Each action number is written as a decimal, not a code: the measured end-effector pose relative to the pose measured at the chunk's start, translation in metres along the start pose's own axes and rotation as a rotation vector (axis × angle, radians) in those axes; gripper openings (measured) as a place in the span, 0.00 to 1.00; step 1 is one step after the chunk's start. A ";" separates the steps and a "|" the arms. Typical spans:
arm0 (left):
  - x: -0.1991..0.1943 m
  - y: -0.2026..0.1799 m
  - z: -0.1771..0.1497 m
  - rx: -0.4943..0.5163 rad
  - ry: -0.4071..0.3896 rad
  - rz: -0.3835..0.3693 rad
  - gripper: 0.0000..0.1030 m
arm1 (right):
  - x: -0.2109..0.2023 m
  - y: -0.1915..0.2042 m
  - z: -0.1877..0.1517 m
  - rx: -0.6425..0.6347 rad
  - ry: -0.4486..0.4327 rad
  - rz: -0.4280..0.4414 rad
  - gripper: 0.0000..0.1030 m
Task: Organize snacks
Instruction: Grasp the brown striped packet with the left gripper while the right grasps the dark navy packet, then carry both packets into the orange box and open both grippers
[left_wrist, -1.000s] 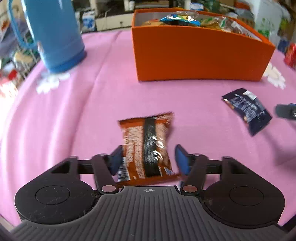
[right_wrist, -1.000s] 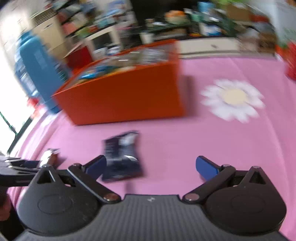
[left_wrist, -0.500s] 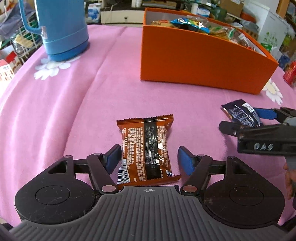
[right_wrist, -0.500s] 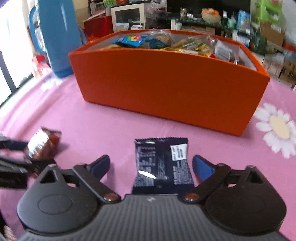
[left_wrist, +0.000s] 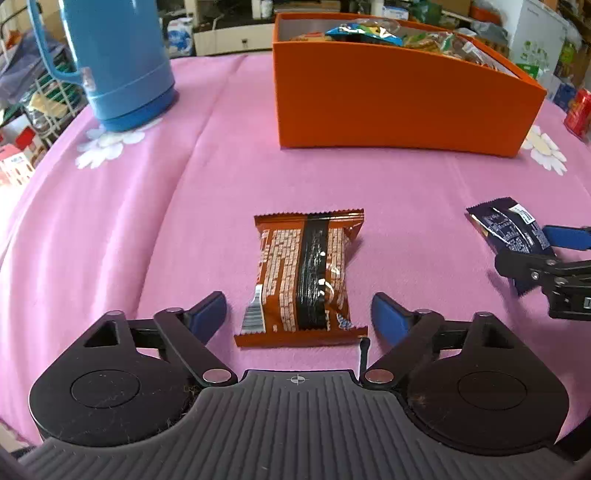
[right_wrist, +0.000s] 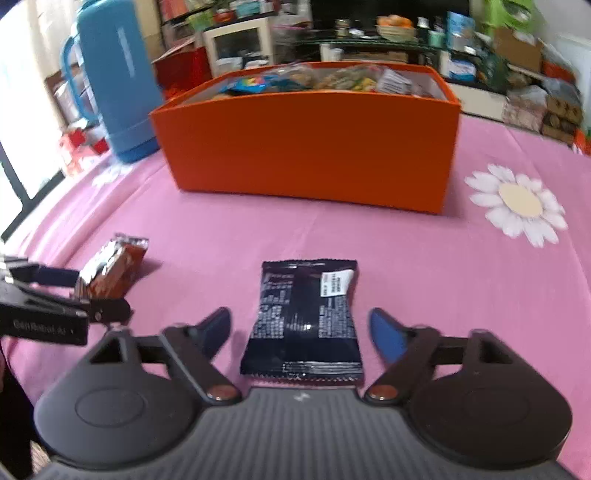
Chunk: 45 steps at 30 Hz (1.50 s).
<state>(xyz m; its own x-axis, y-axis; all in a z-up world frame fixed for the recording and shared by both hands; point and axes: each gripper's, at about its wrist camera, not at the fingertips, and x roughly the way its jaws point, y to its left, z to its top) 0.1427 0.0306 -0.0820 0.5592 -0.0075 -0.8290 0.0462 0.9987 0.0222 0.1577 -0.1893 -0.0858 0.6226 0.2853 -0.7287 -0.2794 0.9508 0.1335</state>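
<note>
Now the left gripper has just spread wider around the brown packet, pads clear of it; the right gripper, also just opening, straddles the dark packet, ungripped. Both packets lie on the pink cloth in front of the orange box, so neither is yet stowed.

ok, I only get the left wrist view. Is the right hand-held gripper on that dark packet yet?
Observer: No. The right wrist view shows the dark blue snack packet lying flat between the fingers of the right hand-held gripper, with a gap on each side. Its jaws have just been opening.
Operator: Centred?
Observer: Roughly. The packet's near edge reaches the gripper body.
Operator: Path to the box?
Observer: The orange box stands straight ahead, with only pink tablecloth between.
</note>
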 end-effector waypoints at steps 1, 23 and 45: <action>0.002 -0.001 0.000 0.008 0.004 0.001 0.65 | 0.000 0.001 -0.001 0.002 -0.003 -0.001 0.91; -0.063 -0.005 0.029 -0.019 -0.129 -0.148 0.00 | -0.080 -0.030 0.012 0.168 -0.203 0.093 0.63; 0.073 -0.028 0.236 -0.055 -0.188 -0.191 0.15 | 0.073 -0.058 0.181 -0.053 -0.233 -0.021 0.78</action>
<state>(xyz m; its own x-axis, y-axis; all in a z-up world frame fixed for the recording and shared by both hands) 0.3779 -0.0098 -0.0115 0.6885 -0.2004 -0.6970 0.1236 0.9794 -0.1595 0.3515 -0.2014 -0.0255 0.7788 0.2913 -0.5555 -0.2988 0.9510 0.0797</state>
